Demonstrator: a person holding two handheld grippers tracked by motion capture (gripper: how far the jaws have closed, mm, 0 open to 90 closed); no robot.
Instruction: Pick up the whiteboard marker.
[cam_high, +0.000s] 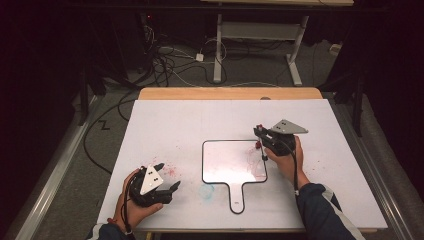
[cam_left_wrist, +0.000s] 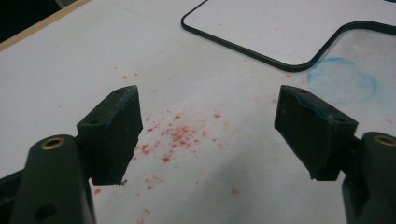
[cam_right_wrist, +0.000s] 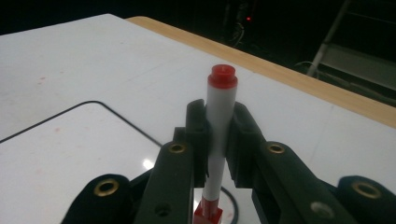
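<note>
The right gripper pinches a red marker upright — tip down, poised at the small whiteboard's right edge for writing. The left gripper, jaws spread and empty, waits at lower left — clear of the board.

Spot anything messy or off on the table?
Yes: red specks litter the white table cover near the left gripper, and a blue ring smudge sits beside the whiteboard, which bears faint red smears. Marker residue, probably.

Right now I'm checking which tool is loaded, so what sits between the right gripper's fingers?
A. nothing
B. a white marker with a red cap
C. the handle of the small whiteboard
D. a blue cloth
B: in the right gripper view the right gripper has its fingers clamped on the white marker with a red cap, which stands upright.
</note>
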